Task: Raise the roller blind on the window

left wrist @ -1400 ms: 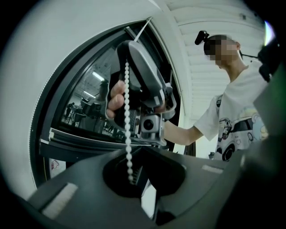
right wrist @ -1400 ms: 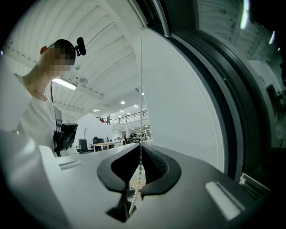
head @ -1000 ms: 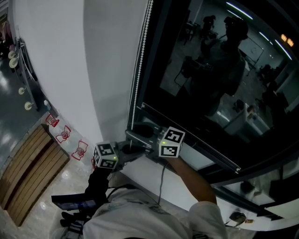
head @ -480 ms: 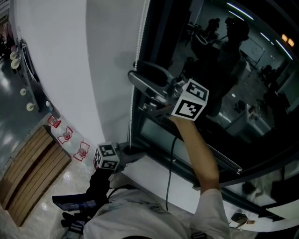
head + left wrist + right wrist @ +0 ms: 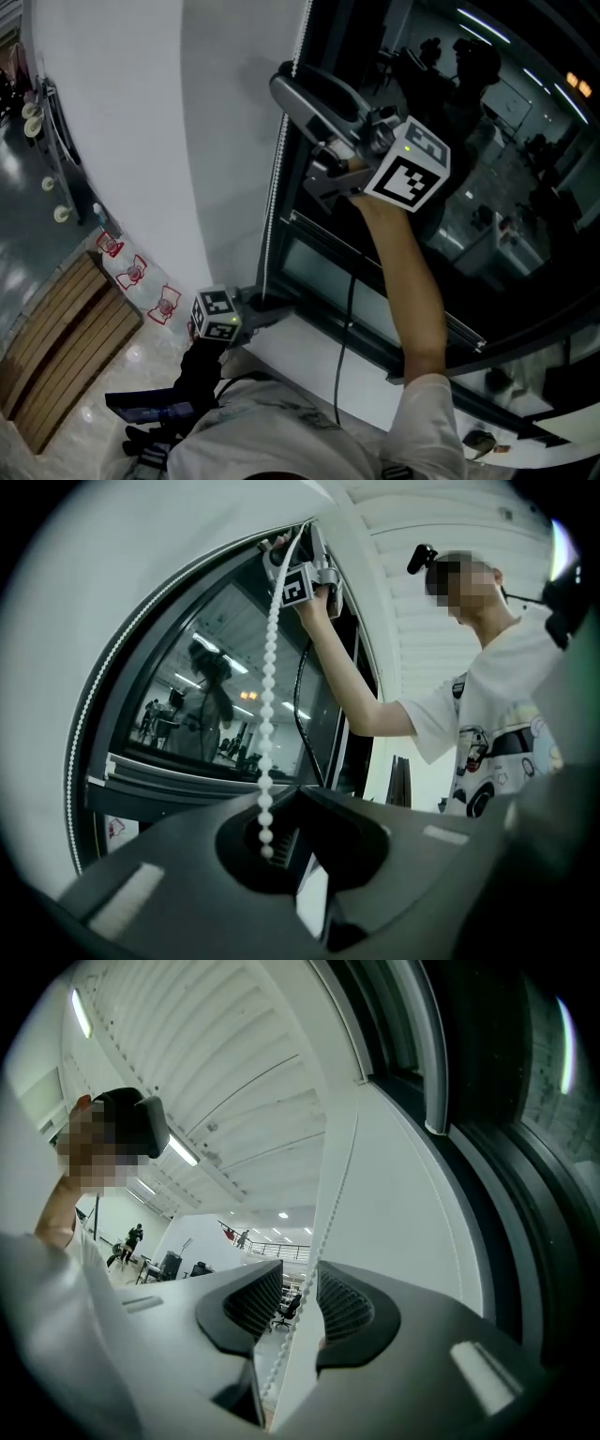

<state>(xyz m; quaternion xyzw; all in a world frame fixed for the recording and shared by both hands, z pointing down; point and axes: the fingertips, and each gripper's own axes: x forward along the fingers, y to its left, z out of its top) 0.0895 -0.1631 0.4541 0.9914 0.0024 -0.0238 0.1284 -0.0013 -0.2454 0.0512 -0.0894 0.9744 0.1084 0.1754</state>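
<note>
- While the left gripper [image 5: 267, 305], grey with a black-and-white marker cube, stays low by the sill, the matching right gripper [image 5: 298, 112] has climbed. A second ago it sat just beside the left one at the foot of the window. Now its arm is stretched up and it is high on the white beaded pull chain [image 5: 272, 197].
- We read this as a change of hold between pulls: the upper hand has gone up for a fresh length of chain, so the raising is under way, not finished.
- In the right gripper view the ribbed jaws stand a little apart, with the chain [image 5: 328, 1204] running down the gap between them. We judge that they are round it and not yet pinching it.
- In the left gripper view the chain [image 5: 272, 667] drops straight into the jaws, which are drawn almost together. We take it as nipped there, keeping the loop taut.
- The chain hangs along the window's left edge, where the plain white wall [image 5: 187, 141] meets the dark window glass [image 5: 487, 187].
- The roller blind itself is hard to pick out, as the pane shows mostly reflections of a lit room. A pale horizontal bar [image 5: 394, 281] low across the window may be its bottom rail, though we cannot tell for certain.
</note>
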